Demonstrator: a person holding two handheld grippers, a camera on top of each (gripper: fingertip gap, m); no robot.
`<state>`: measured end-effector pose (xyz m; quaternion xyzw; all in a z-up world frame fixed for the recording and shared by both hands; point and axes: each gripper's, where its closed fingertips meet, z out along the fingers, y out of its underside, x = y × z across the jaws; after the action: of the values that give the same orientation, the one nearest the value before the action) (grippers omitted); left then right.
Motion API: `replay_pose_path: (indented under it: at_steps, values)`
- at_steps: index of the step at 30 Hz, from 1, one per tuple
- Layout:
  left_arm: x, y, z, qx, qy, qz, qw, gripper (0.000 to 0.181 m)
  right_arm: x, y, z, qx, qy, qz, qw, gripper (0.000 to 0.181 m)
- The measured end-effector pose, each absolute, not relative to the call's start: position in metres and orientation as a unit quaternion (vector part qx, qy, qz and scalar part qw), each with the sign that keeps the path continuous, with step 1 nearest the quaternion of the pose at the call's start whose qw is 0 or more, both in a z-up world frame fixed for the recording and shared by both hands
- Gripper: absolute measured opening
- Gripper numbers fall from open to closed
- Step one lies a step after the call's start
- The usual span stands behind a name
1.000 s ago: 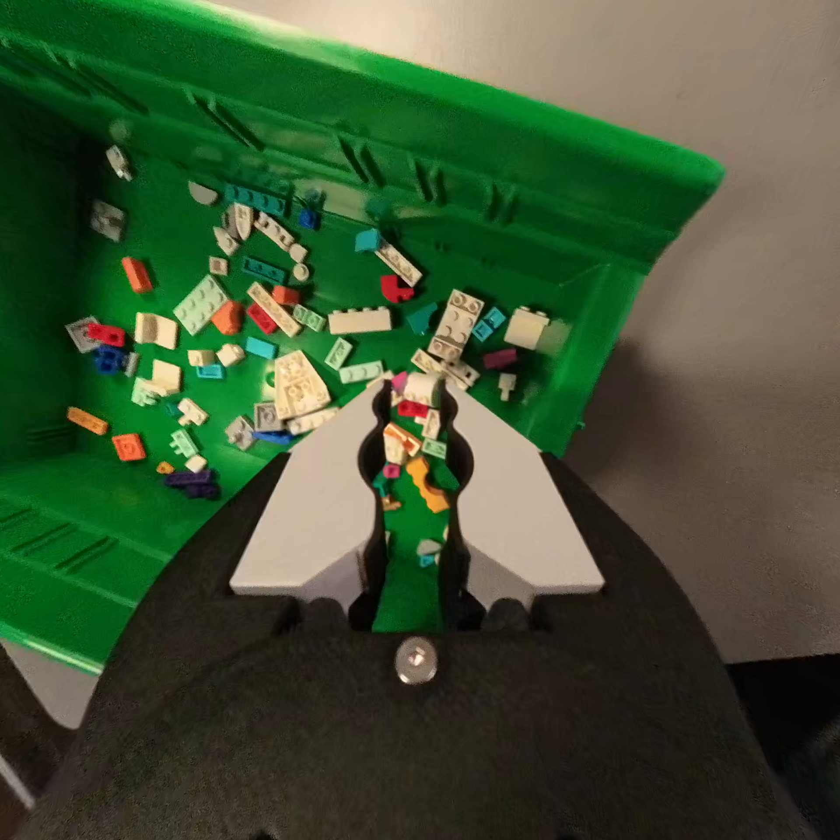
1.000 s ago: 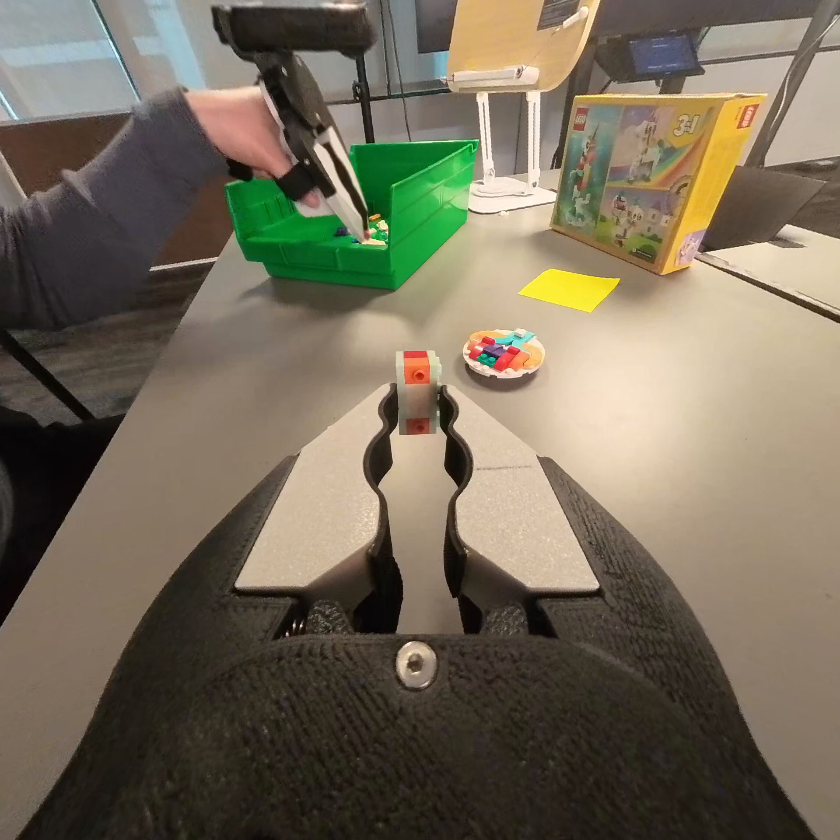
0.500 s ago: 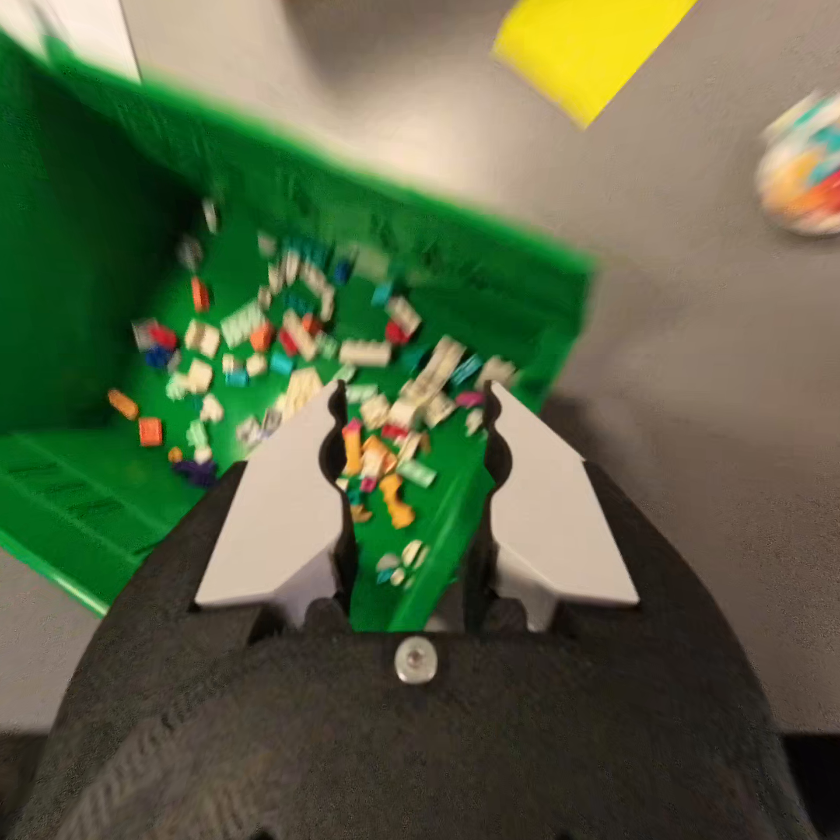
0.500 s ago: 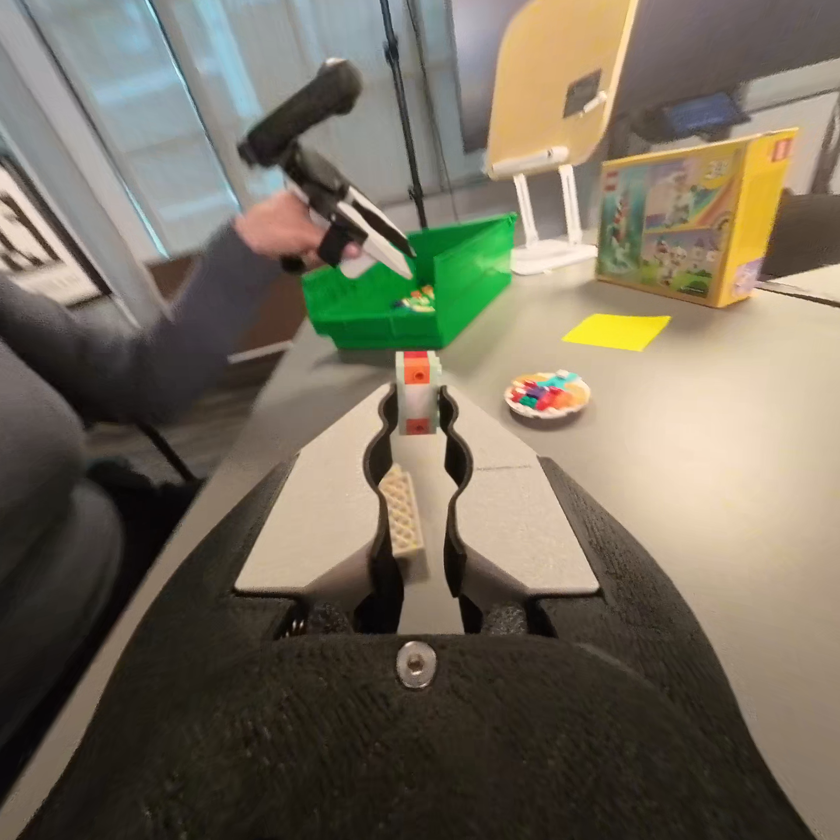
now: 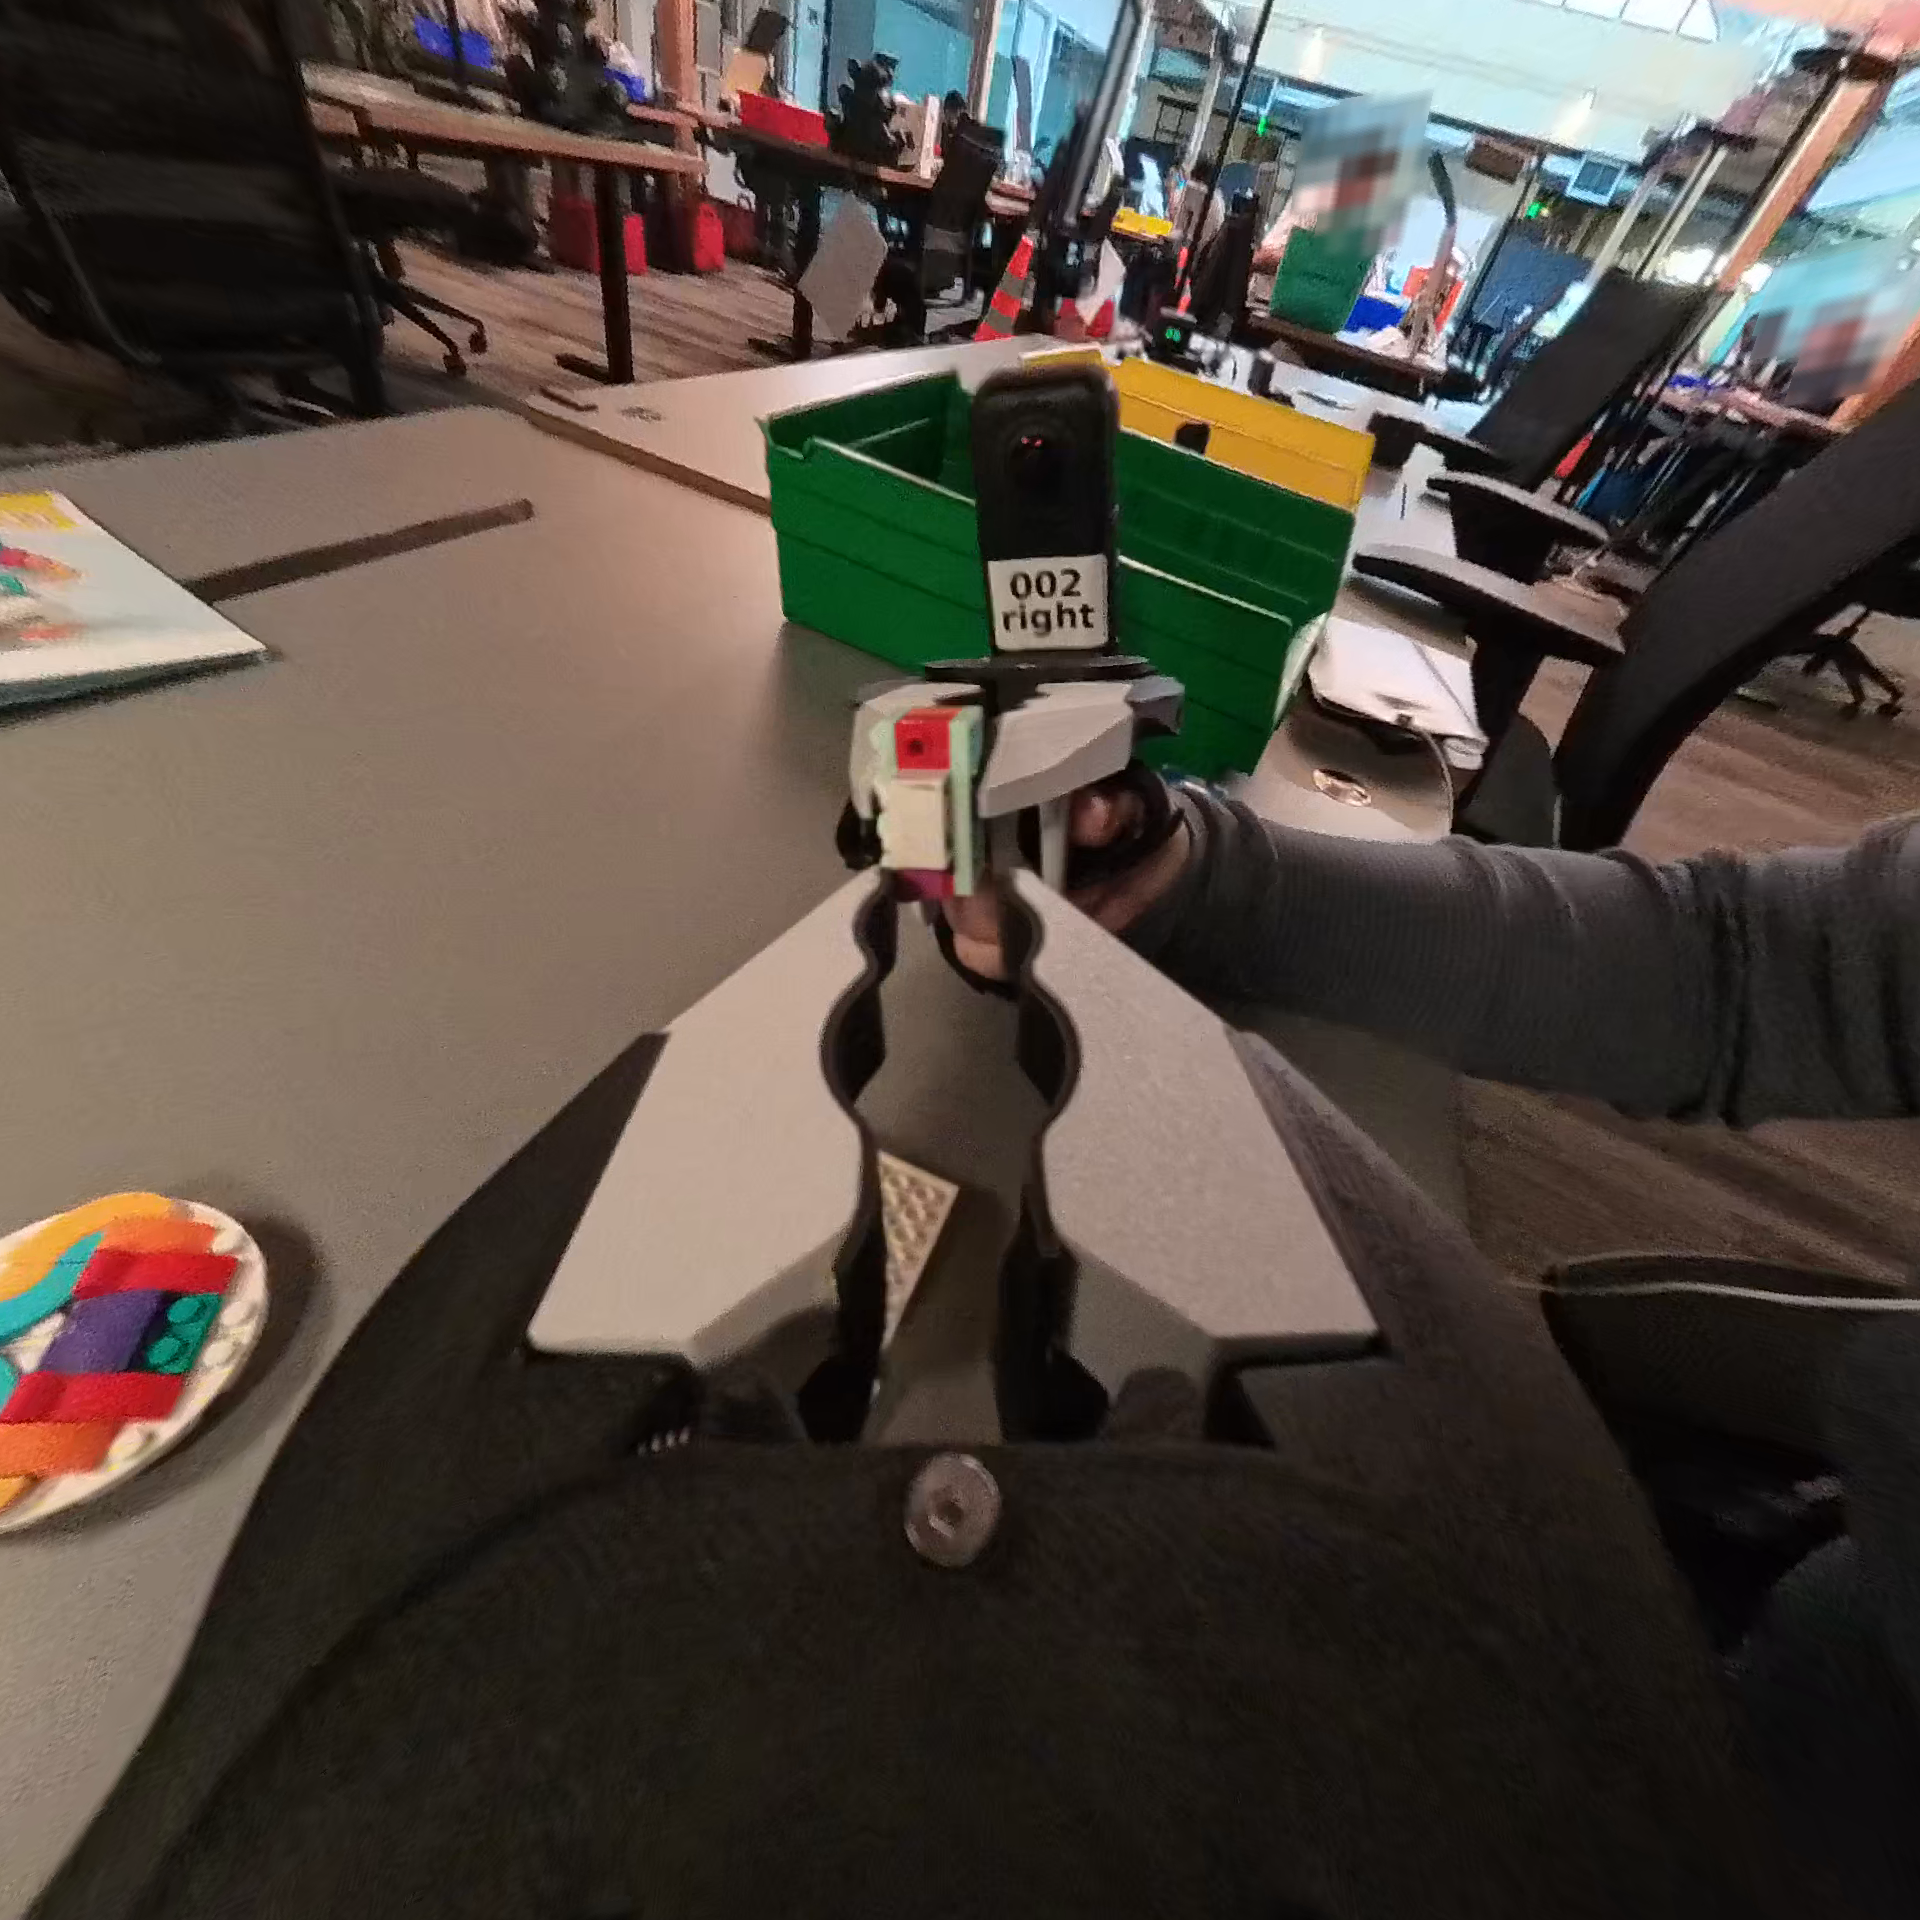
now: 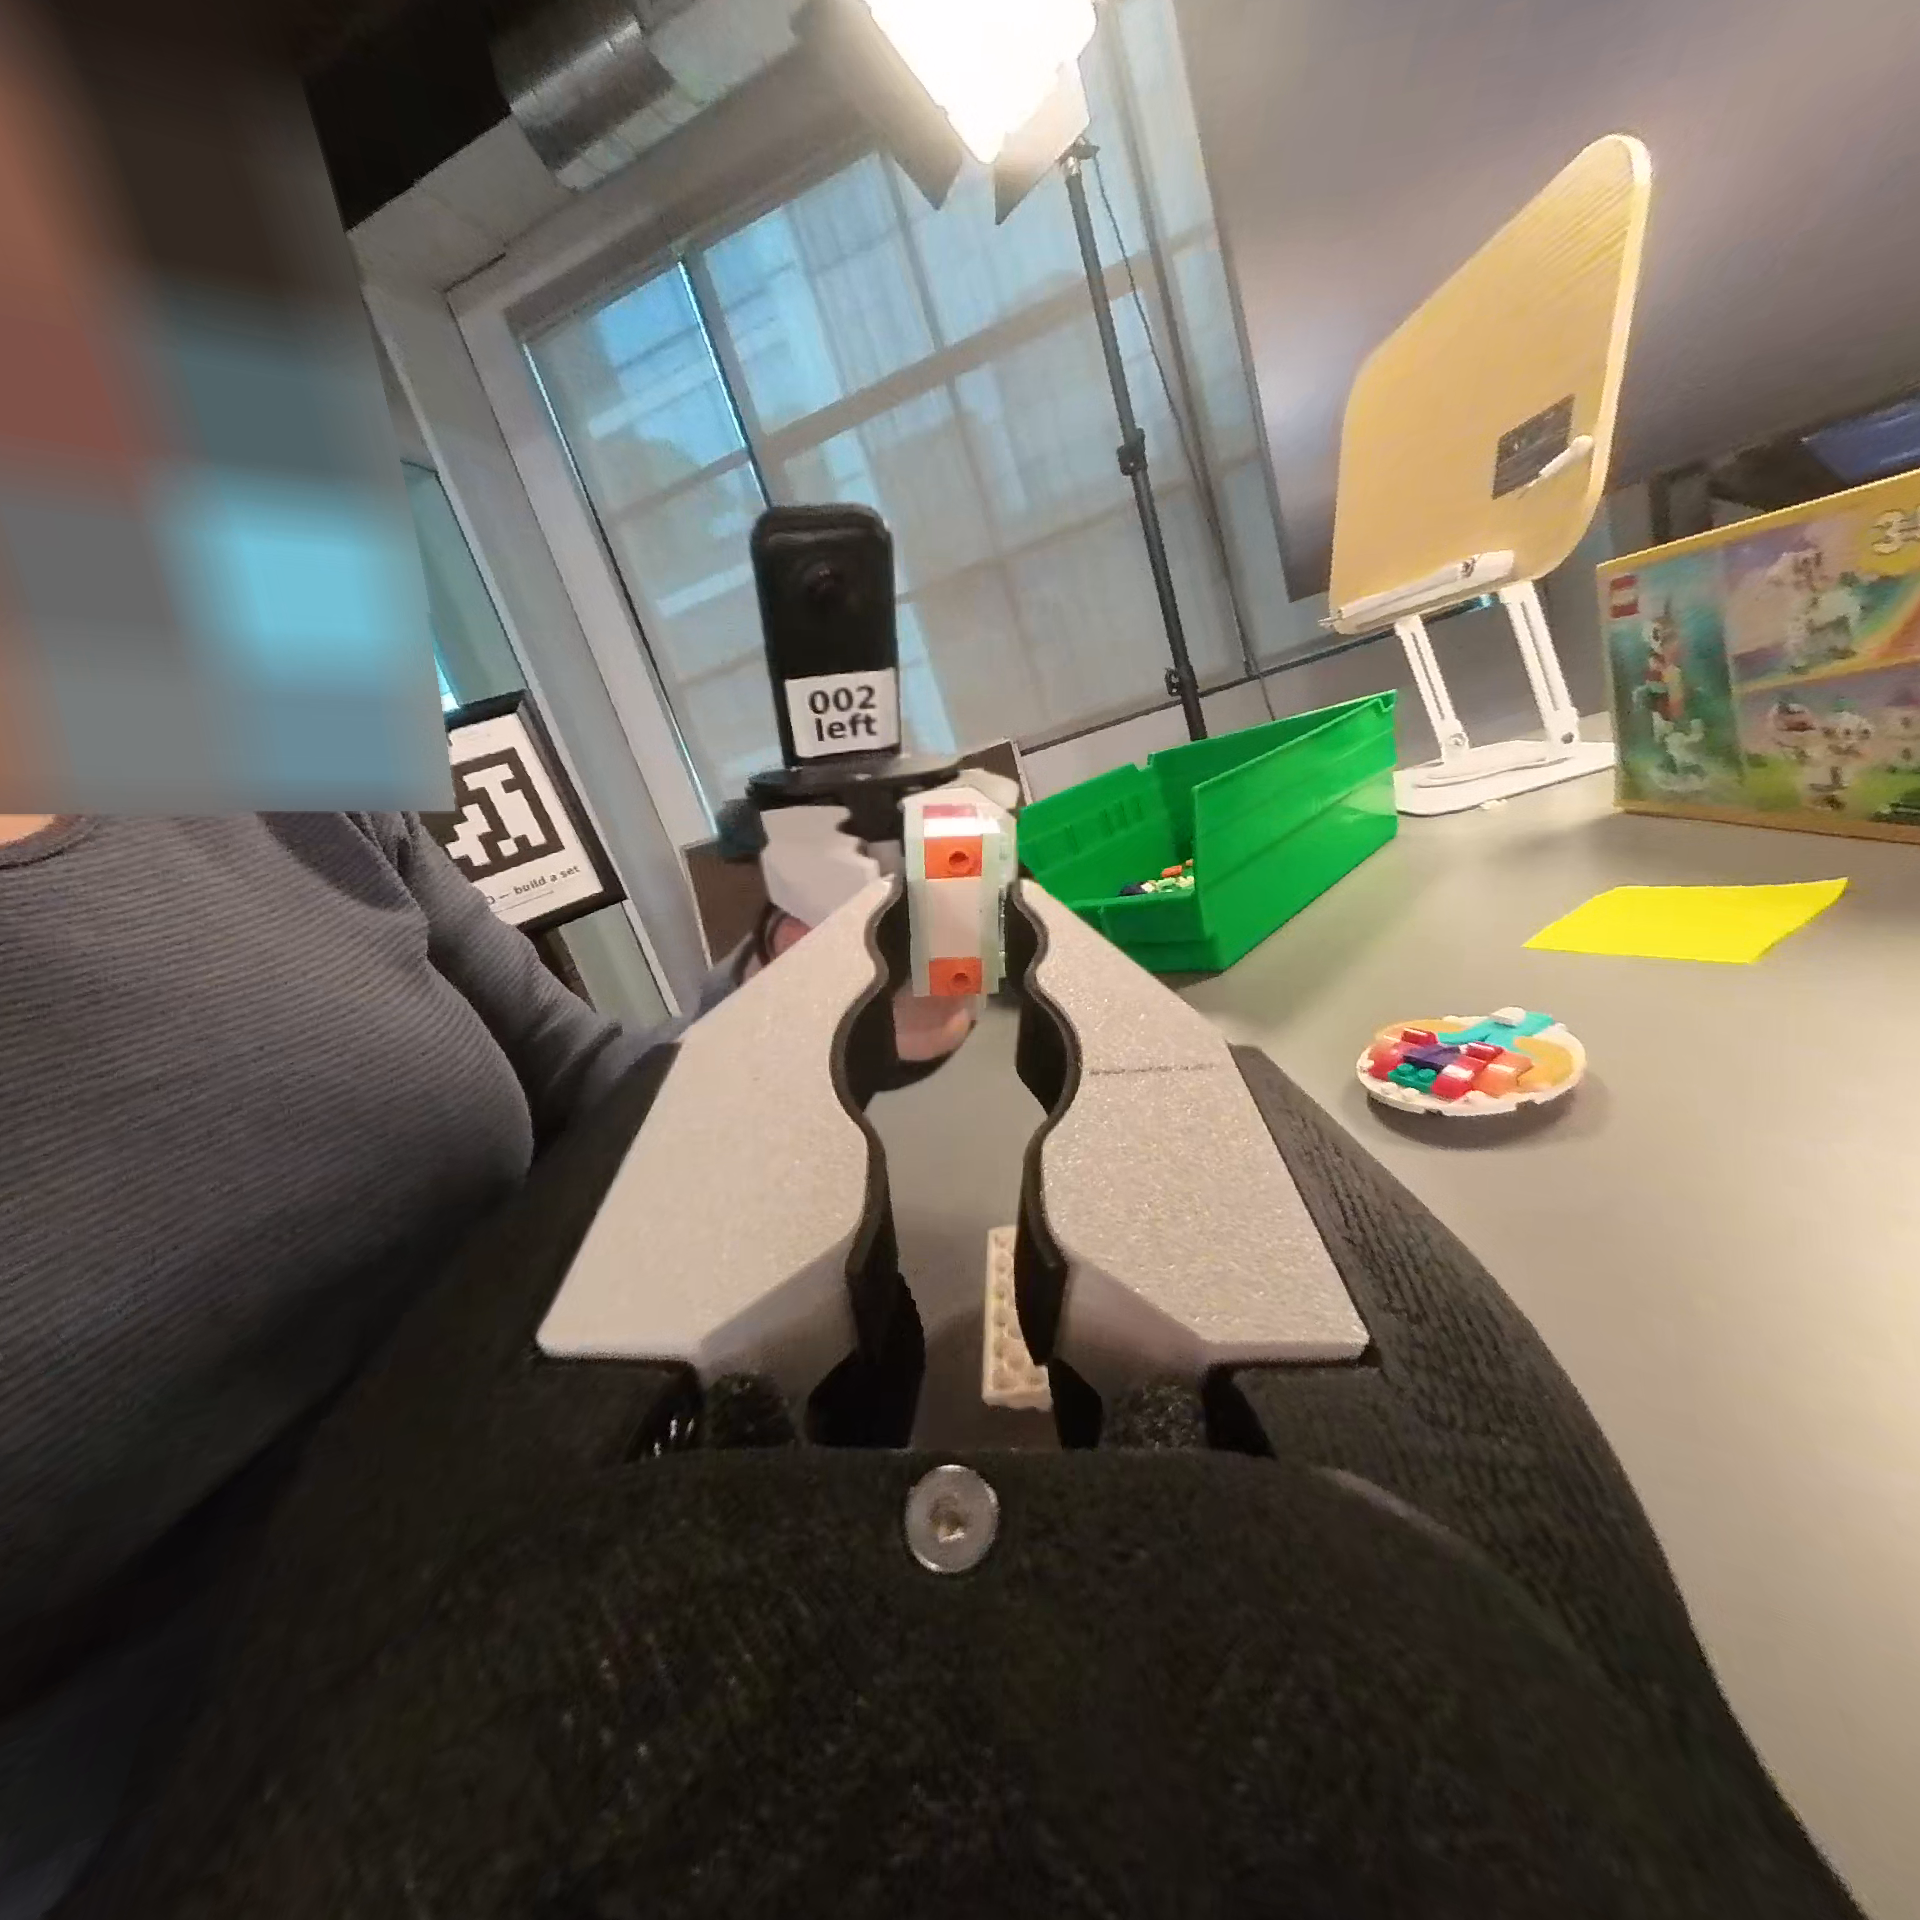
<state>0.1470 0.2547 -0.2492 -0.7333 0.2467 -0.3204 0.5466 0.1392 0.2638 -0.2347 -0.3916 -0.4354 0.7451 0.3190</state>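
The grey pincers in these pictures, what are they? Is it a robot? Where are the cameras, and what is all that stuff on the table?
It is not a robot. A person holds a pincer tool, called a gripper, in each hand, and each gripper carries a camera that looks along its two fingers.

One picture looks along the left gripper, the other along the right gripper. The two point at each other, so each picture also shows the other tool.

The right gripper pinches a small block of toy bricks. The left gripper's fingers stand apart, with nothing clearly gripped.

On the grey table are a green bin with loose bricks, a round plate of coloured bricks, a yellow paper, a toy box and a flat cream piece.
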Motion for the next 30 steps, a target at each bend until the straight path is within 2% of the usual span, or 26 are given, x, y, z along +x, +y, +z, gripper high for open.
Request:
replay_pose_path:
  at_steps: [1,5,9,18,24,30]
  values:
    - [0.146,0.256,-0.248,-0.73,0.246,-0.321,0.551,0.013,0.14,0.265,-0.234,-0.392,-0.433,0.746,0.318,0.015]
    - [0.143,0.26,-0.251,-0.736,0.246,-0.319,0.544,0.02,0.138,0.265,-0.236,-0.396,-0.438,0.74,0.321,0.015]
    - [0.145,0.262,-0.255,-0.741,0.256,-0.317,0.535,0.015,0.135,0.268,-0.24,-0.412,-0.442,0.725,0.331,0.015]
    - [0.126,0.28,-0.284,-0.779,0.214,-0.321,0.494,0.014,0.115,0.285,-0.267,-0.506,-0.48,0.591,0.405,0.015]
    - [0.127,0.255,-0.281,-0.723,0.269,-0.451,0.45,0.011,0.116,0.264,-0.265,-0.486,-0.467,0.678,0.295,0.015]
    - [0.116,0.271,-0.291,-0.751,0.251,-0.372,0.484,0.004,0.113,0.281,-0.27,-0.52,-0.466,0.62,0.358,0.015]
